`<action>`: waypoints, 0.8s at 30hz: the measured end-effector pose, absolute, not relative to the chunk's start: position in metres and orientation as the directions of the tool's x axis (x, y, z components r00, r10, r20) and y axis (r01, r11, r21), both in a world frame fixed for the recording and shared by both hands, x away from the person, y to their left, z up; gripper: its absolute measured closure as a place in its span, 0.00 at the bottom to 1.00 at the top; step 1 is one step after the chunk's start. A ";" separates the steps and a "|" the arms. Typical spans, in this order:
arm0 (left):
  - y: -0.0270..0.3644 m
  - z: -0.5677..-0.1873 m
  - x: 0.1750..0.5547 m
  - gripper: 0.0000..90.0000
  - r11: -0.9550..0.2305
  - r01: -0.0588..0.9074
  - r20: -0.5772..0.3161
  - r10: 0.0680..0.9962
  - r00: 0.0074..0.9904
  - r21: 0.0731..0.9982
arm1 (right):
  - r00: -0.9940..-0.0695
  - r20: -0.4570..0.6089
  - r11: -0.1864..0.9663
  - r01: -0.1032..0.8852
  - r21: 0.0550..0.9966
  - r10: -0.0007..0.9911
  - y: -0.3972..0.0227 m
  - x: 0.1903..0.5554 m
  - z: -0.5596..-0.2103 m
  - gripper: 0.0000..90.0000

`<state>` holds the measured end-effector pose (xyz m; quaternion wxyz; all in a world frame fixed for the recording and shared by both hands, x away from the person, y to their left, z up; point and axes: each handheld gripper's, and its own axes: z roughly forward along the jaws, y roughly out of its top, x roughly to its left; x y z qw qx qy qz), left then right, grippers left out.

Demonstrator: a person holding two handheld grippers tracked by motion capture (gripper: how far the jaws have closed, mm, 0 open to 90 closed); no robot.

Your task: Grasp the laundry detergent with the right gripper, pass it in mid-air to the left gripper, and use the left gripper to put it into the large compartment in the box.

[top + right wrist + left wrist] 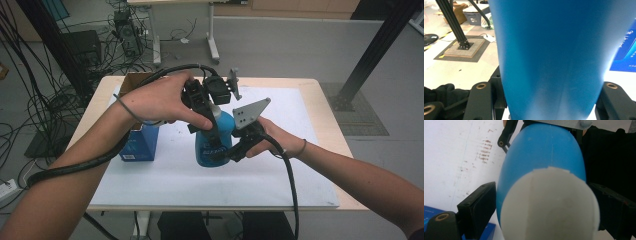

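Observation:
A blue bottle [216, 146] with a white cap stands upright on the white mat [280, 175] at mid-table. My left gripper [202, 107] comes down on its top. In the left gripper view the white cap [549, 205] sits between the two black jaws, which press against its sides, with the blue body [541, 152] below. My right gripper [233, 150] holds the bottle's body from the right. In the right gripper view the blue bottle [549, 50] sits tight between the jaws of the right gripper [546, 102].
A blue carton [140, 142] stands just left of the bottle, partly under the left forearm, and shows as blue carton [626, 50] too. An open cardboard box [131, 82] sits at the table's back left corner. Black posts and cables stand on the floor around the wooden table [327, 115].

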<state>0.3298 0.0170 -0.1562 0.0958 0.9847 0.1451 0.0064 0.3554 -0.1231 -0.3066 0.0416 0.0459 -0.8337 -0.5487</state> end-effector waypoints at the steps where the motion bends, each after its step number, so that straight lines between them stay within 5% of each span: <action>1: 0.017 -0.156 0.330 0.13 -0.941 0.282 -0.016 0.285 0.959 0.189 | -0.992 0.019 0.394 -0.031 0.919 -0.122 -0.123 0.355 -0.307 0.46; 12: 0.016 -0.153 0.333 0.19 -0.941 0.276 -0.014 0.279 0.960 0.194 | -0.991 0.015 0.392 -0.040 0.919 -0.137 -0.123 0.354 -0.305 0.46; 21: 0.016 -0.151 0.334 0.41 -0.941 0.264 -0.027 0.264 0.964 0.214 | -0.991 0.016 0.388 -0.037 0.921 -0.133 -0.125 0.355 -0.303 0.46; 24: 0.016 -0.151 0.334 0.41 -0.942 0.264 -0.028 0.264 0.964 0.209 | -0.991 0.010 0.389 -0.044 0.920 -0.133 -0.125 0.356 -0.303 0.46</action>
